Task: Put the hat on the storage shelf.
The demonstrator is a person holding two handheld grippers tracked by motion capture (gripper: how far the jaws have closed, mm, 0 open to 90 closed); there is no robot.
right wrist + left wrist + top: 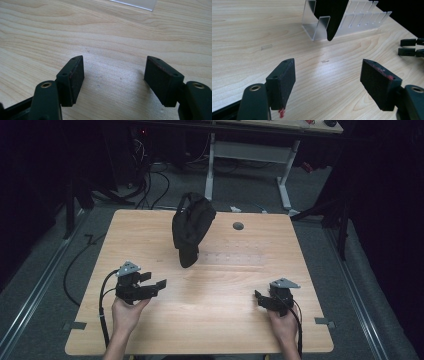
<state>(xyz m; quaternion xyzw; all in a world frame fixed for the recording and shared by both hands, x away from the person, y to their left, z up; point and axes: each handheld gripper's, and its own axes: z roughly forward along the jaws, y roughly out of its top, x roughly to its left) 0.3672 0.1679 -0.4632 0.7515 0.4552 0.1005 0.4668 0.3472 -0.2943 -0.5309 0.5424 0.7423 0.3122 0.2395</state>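
Left gripper [154,281] low over the wooden surface [215,320], near-left; jaws spread wide with nothing between. Ahead of it, mid-surface, a black bag [191,227] of soft material (possibly a pouch; the high view is dim) hangs over a clear slotted acrylic rack [352,23], tip just above the wood. Right gripper [259,299] near-right, jaws apart, empty, well apart from bag.

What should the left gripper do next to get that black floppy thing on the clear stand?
Probably ease the left gripper forward toward the black fabric pouch hanging on the clear plastic slotted rack. Its fingers stand wide open with only bare wooden table between them, and the pouch's lower tip lies just ahead. The right gripper rests open farther off.
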